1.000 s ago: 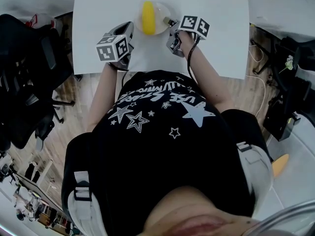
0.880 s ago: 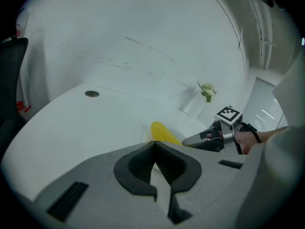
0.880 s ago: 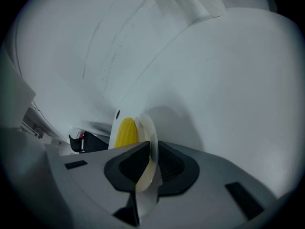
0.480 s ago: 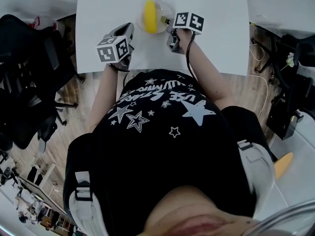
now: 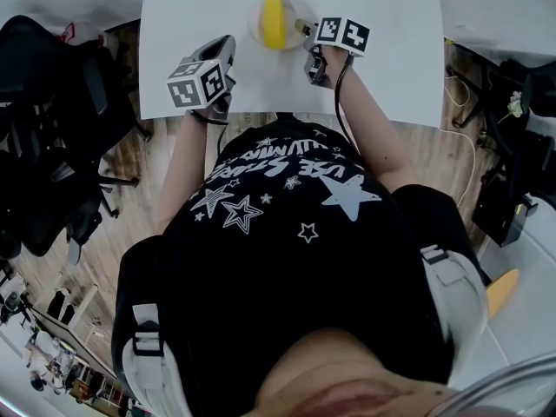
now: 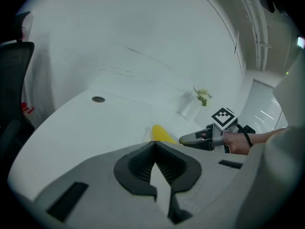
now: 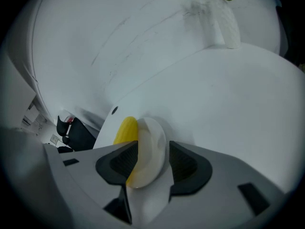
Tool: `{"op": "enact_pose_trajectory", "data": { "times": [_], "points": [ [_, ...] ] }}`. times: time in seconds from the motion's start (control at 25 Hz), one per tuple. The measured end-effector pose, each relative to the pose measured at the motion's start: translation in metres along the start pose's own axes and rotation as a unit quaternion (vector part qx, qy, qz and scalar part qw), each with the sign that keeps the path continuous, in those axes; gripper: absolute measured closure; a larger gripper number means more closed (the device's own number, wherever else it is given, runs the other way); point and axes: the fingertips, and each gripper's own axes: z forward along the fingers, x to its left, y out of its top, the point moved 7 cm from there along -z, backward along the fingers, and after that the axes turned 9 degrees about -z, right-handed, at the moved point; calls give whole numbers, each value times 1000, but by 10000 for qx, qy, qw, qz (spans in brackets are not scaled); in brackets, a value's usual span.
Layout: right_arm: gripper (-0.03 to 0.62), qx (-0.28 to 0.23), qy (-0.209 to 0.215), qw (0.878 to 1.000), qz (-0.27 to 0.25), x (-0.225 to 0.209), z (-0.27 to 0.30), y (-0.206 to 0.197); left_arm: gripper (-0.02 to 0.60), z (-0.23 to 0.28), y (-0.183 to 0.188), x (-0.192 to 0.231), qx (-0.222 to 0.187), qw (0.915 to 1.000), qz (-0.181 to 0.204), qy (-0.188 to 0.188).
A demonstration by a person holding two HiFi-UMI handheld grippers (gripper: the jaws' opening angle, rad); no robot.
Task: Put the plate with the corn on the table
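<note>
Now | white plate (image 5: 295,9), yellow corn (image 5: 274,20) | right gripper (image 7: 153,149) just opened, plate between | left gripper (image 6: 155,144) clenched

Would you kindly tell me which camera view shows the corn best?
The head view: the whole corn lies unobstructed on the plate. The right gripper view shows it close but half hidden by the plate; the left gripper view shows only one end.
</note>
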Motion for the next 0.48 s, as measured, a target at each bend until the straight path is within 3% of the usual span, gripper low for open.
{"op": "enact_pose_trajectory", "data": {
  "times": [0.48],
  "points": [
    [412,-318,-271,9984,-380,19,-38,-16,575,-35,-12,-3,-74,9997,90,-209]
  ]
}}
